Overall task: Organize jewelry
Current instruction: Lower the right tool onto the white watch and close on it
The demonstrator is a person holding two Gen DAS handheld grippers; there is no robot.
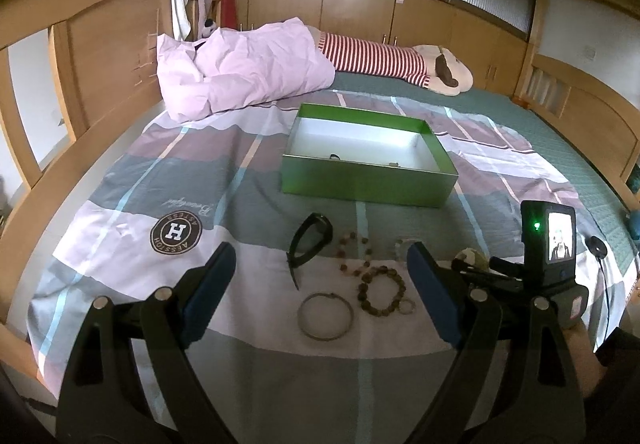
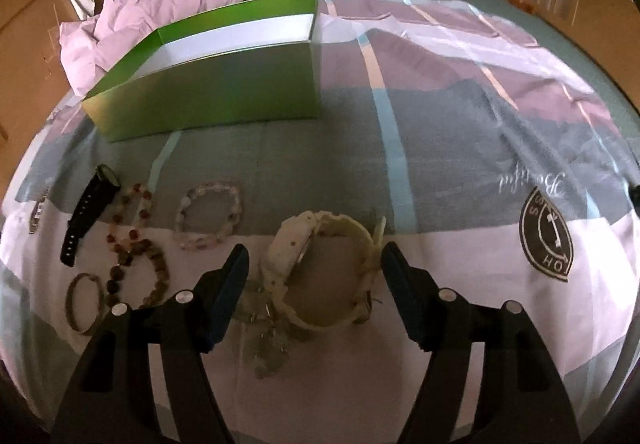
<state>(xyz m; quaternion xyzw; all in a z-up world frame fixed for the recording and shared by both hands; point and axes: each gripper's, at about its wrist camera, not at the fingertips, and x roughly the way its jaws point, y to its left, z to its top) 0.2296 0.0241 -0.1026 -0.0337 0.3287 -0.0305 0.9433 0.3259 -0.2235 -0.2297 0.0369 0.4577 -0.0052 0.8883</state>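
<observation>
Jewelry lies on a patchwork bedspread in front of an open green box (image 1: 368,179). My left gripper (image 1: 320,256) is open above a black watch (image 1: 310,244), a reddish bead bracelet (image 1: 354,256), a brown bead bracelet (image 1: 382,294) and a silver bangle (image 1: 326,316). My right gripper (image 2: 315,256) is open, its fingers either side of a cream watch (image 2: 292,240) without pressing on it. Left of it lie a pale bead bracelet (image 2: 210,217), the black watch (image 2: 90,211) and the bangle (image 2: 84,302). A clear crystal piece (image 2: 266,340) lies under the cream watch.
Two small items (image 1: 335,156) lie inside the box. A pink duvet (image 1: 240,67) and a striped plush toy (image 1: 384,59) lie at the far side of the bed. Wooden bed boards and cupboards ring the bed. The right gripper's camera body (image 1: 552,244) shows at the right of the left wrist view.
</observation>
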